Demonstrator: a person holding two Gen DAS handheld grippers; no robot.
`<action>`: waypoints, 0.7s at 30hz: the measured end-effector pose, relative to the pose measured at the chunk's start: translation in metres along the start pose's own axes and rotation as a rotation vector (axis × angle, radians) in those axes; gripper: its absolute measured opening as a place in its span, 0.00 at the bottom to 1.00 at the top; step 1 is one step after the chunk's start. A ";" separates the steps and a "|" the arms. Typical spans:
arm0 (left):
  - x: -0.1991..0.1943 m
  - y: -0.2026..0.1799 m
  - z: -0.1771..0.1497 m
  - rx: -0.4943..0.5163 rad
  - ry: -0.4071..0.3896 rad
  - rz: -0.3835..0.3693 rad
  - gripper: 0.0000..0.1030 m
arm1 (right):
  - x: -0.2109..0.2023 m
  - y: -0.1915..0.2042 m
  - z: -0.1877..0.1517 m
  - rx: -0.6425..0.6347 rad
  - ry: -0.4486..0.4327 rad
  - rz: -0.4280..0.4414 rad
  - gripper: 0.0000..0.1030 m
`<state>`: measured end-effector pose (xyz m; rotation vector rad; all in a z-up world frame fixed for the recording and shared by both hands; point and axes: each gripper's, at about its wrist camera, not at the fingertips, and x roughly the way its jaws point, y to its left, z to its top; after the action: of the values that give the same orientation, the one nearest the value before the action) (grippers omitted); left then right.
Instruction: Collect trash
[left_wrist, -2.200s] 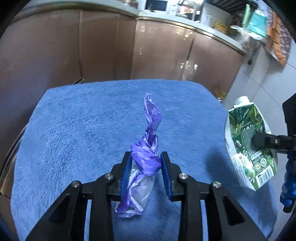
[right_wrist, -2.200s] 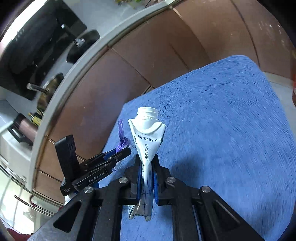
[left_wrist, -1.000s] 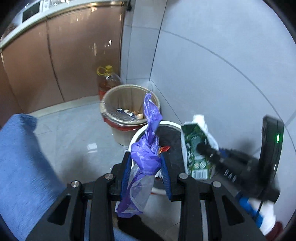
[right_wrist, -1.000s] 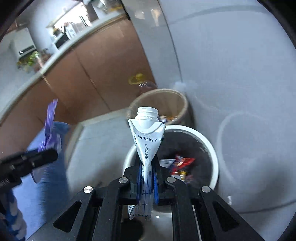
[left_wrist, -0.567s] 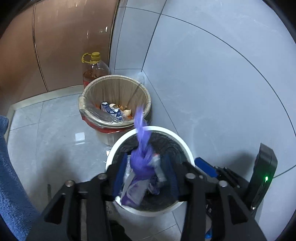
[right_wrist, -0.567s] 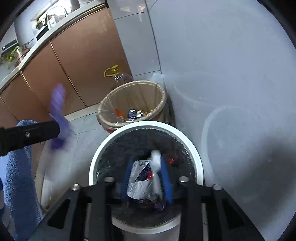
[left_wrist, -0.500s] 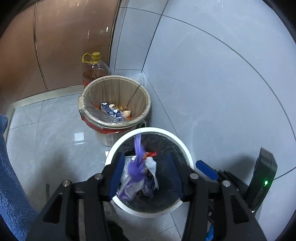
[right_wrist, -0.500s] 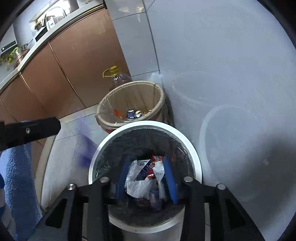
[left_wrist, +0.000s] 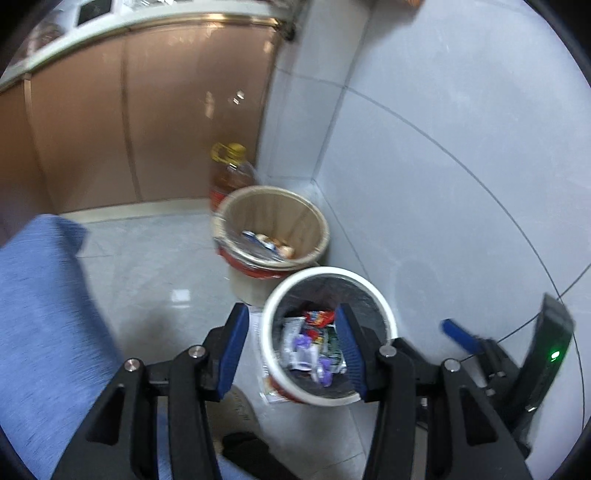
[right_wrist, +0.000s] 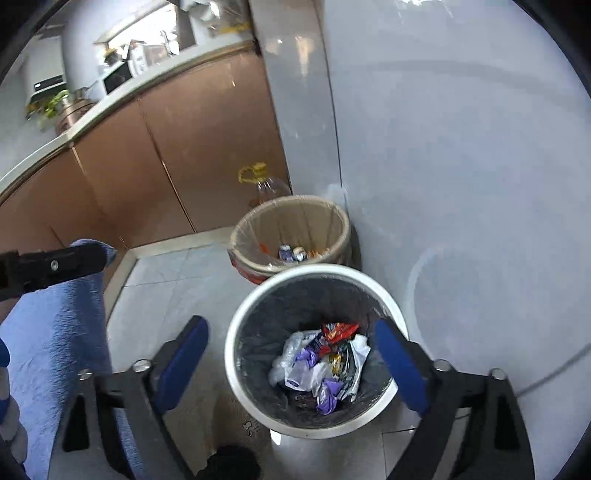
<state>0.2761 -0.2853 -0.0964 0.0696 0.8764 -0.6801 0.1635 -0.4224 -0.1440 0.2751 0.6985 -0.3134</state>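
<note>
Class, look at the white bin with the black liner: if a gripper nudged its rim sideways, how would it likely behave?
The white bin probably slides or tips easily: it looks like thin plastic and holds only crumpled wrappers, so it is likely light. Standing on smooth glossy floor tiles, it would have little grip. The tan bin close behind might stop it.

Your left wrist view is smeared by motion — the oil bottle (left_wrist: 231, 173) behind the tan bin (left_wrist: 273, 236) is a blur with its lower part hidden. Trash in the white bin (left_wrist: 328, 275) is partly covered by your left gripper's fingers (left_wrist: 349, 341). The blue cloth (right_wrist: 48, 332) runs off the frame edge — its carrier stays unseen.
</note>
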 end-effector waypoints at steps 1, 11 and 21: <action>-0.009 0.003 -0.002 -0.004 -0.011 0.012 0.45 | -0.007 0.004 0.001 -0.008 -0.012 -0.006 0.95; -0.132 0.052 -0.059 -0.055 -0.186 0.225 0.59 | -0.077 0.059 -0.009 -0.137 -0.091 0.036 1.00; -0.215 0.082 -0.131 -0.089 -0.293 0.429 0.65 | -0.128 0.127 -0.046 -0.290 -0.118 0.153 1.00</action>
<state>0.1376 -0.0659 -0.0422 0.0735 0.5815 -0.2399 0.0914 -0.2657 -0.0746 0.0329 0.5935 -0.0797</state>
